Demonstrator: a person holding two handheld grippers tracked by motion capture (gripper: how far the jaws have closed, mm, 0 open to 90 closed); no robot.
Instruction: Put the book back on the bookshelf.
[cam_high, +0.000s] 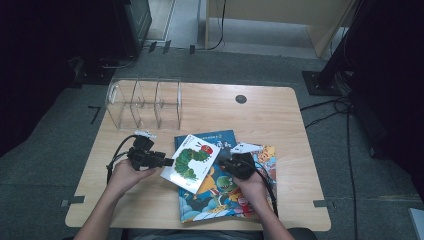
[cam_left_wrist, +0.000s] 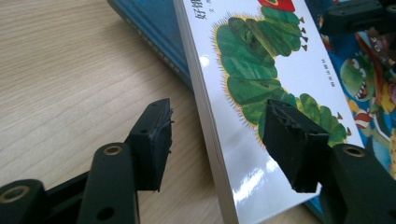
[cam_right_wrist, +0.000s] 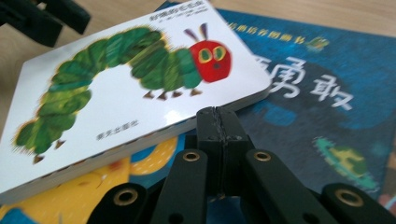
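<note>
A white board book with a green caterpillar (cam_high: 191, 162) (cam_left_wrist: 261, 70) (cam_right_wrist: 116, 88) lies slanted on a larger blue picture book (cam_high: 220, 192) (cam_right_wrist: 317, 93) (cam_left_wrist: 149, 28). My left gripper (cam_high: 169, 161) (cam_left_wrist: 219, 123) stands open at the white book's left corner. One pad hovers over the cover and the other sits beside the edge, neither pressing. My right gripper (cam_high: 235, 164) (cam_right_wrist: 218, 121) is shut with nothing between its jaws. Its tip sits against the white book's right edge, which looks slightly raised off the blue book.
A clear acrylic rack with several slots (cam_high: 145, 102) stands at the back left of the wooden table (cam_high: 260, 110). Another colourful book (cam_high: 262, 152) pokes out at the right of the stack. A small dark round cap (cam_high: 241, 99) sits near the far edge.
</note>
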